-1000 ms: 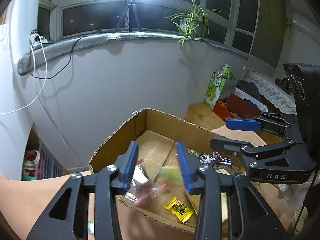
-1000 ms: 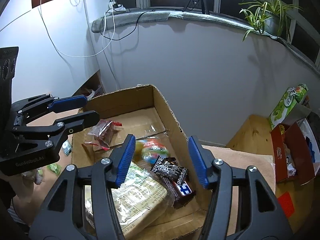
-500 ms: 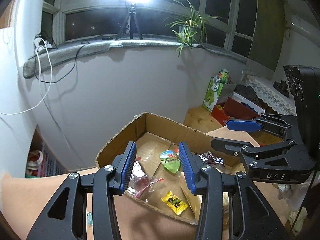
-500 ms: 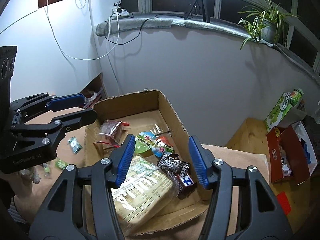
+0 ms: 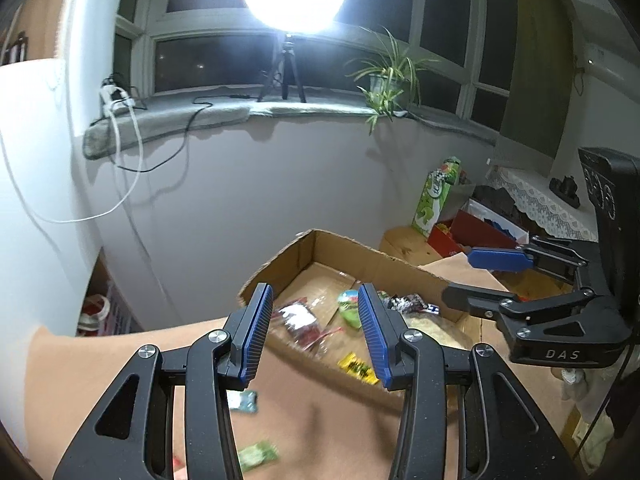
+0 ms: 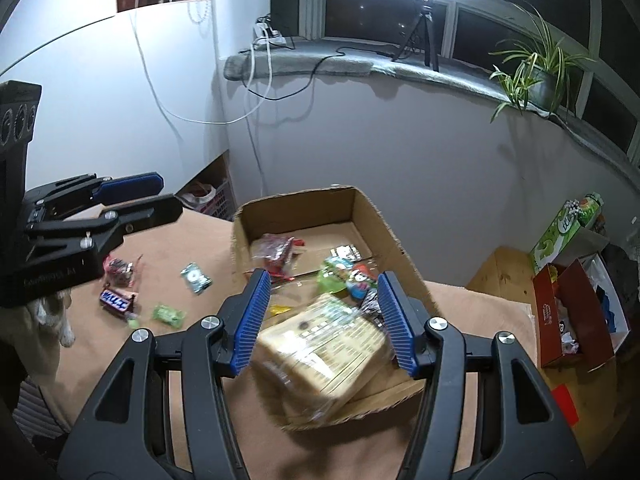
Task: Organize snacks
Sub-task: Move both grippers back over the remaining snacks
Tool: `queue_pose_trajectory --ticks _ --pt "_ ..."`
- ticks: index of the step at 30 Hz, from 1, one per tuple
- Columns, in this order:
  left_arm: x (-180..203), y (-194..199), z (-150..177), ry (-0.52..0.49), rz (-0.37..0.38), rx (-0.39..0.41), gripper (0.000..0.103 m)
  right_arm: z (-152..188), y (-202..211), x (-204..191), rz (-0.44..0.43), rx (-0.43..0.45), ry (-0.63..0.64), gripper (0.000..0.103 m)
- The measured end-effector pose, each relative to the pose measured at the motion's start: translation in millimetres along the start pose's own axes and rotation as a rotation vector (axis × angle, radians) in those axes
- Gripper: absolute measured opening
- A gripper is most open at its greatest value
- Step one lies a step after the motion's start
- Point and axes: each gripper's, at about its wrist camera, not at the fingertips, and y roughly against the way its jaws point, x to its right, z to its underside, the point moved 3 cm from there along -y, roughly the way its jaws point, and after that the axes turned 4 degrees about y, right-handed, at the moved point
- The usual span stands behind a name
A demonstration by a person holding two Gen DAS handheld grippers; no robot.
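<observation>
Where box (image 6: 384, 232) sits, loose snacks (image 6: 168, 314) litter table (image 6: 200, 240) leftward.

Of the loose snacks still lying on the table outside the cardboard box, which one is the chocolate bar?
The brown bar with blue-and-white lettering, leftmost of the group; the others are small green, teal or red packets, such as the green packet.

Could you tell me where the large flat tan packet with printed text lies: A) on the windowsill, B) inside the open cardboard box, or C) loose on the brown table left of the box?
B: the large flat tan packet lies in the near end of the open cardboard box, not among the loose sweets.
</observation>
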Motion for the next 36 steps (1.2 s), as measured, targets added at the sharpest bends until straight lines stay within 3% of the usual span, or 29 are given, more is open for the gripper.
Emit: queue_pose_trajectory --ticks 17,25,36 --pt "-82.3 76.9 49.8 0.126 -0.136 0.019 0.043 22.6 9.7 -79.2 -0.113 -0.025 0.083 0.061" --pt "-118.5 89.2 86.8 0.209 -0.174 -0.028 0.043 36.7 -14.4 -114.5 -0.165 -0.083 0.121 0.061" --pt "-146.3 81.4 127.0 0.265 -0.202 -0.103 0.043 51.9 -54.3 -134.8 -0.196 -0.159 0.127 0.061"
